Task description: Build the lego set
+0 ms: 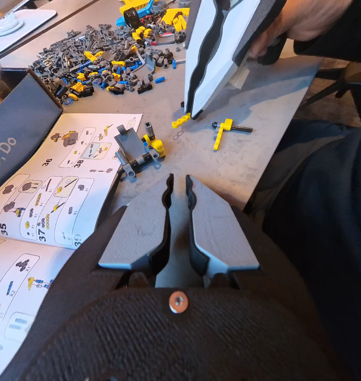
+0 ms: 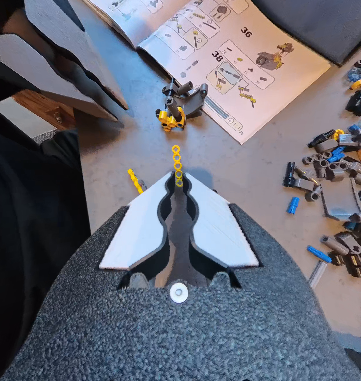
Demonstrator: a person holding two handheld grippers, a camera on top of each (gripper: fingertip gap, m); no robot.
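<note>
Right gripper (image 2: 178, 175), at frame centre, pinches one end of a yellow holed beam (image 2: 177, 162) just above the grey table (image 2: 247, 185); left gripper (image 1: 179, 178) hovers slightly parted, empty, near a grey-and-yellow assembly (image 1: 140, 148). An instruction booklet (image 1: 52, 185) runs off lower left; the loose parts pile (image 1: 97, 66) blurs together.

Hobby or office desk, grey tabletop (image 1: 227, 165), open instruction booklet (image 1: 58, 185), loose building-brick pile (image 1: 105, 66)
</note>
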